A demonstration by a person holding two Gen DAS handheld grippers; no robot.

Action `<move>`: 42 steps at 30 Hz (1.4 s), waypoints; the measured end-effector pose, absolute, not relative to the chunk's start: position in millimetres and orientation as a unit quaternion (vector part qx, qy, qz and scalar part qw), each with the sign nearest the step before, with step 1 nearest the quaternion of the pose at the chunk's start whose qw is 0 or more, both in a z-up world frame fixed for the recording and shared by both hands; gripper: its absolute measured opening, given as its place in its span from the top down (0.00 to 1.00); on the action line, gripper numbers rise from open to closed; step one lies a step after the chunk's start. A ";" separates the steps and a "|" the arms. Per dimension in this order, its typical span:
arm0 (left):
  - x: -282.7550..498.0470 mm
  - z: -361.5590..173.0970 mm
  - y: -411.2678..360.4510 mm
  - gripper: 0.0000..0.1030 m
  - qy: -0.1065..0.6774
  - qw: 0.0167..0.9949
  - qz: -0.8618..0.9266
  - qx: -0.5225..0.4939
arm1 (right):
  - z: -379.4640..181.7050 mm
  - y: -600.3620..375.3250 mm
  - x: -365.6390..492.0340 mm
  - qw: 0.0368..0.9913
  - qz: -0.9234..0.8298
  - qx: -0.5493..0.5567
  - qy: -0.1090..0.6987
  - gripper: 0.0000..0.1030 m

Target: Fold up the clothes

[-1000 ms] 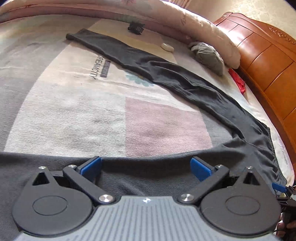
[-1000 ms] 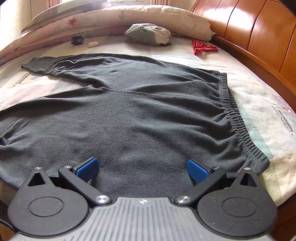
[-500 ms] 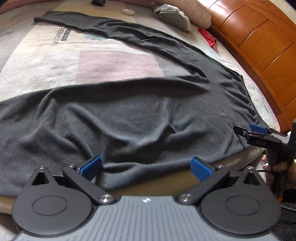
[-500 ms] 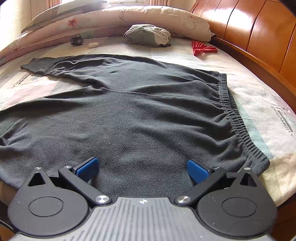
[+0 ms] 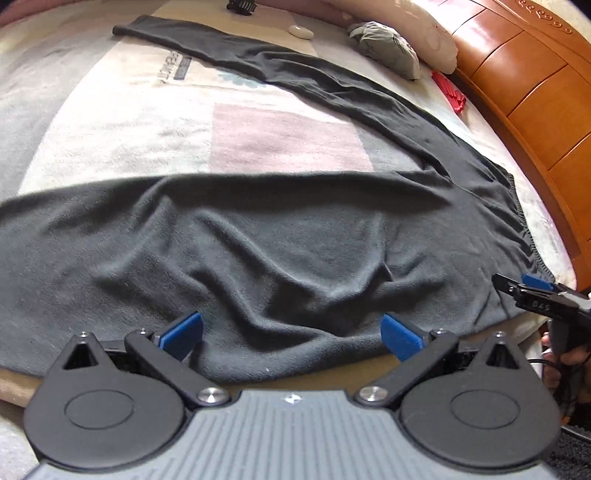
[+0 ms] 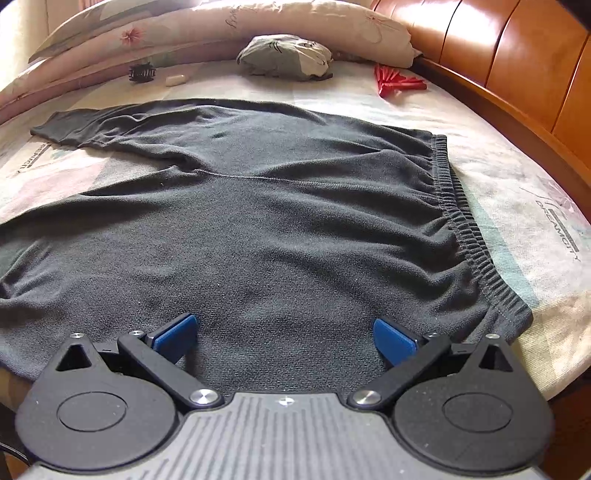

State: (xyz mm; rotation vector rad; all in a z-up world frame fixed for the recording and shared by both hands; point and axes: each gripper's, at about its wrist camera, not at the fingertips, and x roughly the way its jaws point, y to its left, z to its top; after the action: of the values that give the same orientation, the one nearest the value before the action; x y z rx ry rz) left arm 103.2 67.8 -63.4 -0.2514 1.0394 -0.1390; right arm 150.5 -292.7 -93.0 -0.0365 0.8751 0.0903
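Both grippers, left gripper (image 5: 291, 334) and right gripper (image 6: 284, 332), fingers spread wide, empty, poised at near edge of dark grey fleece trousers (image 6: 277, 229) spread flat on bed (image 6: 517, 192), ready for grab.

The left gripper (image 5: 291, 330), jaws wide apart, hangs over the near edge of dark grey trousers (image 5: 295, 240) spread on the bed (image 5: 129, 122).

Both wrist cameras looked from the near edge of the bed (image 6: 535, 177), low and close, across the dark trousers (image 5: 295, 236) toward the pillows (image 6: 258, 26). The left view angled rightward, catching the right gripper (image 5: 517, 286). Both shared the headboard (image 6: 517, 55).
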 end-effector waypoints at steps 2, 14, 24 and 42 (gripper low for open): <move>105.9 -62.7 68.7 0.01 0.488 0.864 -0.057 -0.109 | -80.4 -282.7 147.9 0.909 0.070 -0.007 0.410 0.00; 84.9 -78.2 62.9 0.01 0.512 0.859 -0.024 -0.020 | -92.9 -164.5 126.2 0.875 0.218 -0.137 0.411 0.00; 122.1 -63.0 103.7 0.01 0.465 0.883 -0.006 -0.066 | -96.4 -169.9 117.2 0.874 0.225 -0.131 0.411 0.00; 137.8 -66.8 180.0 0.01 0.453 0.868 0.131 -0.156 | -90.4 -176.3 122.8 0.864 0.235 -0.127 0.426 0.00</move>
State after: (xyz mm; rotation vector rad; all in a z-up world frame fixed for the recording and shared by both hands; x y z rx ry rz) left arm 137.8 180.0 -66.8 -0.3258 0.9491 0.2735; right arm 122.8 -176.3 -90.4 -0.2651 0.8928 0.4926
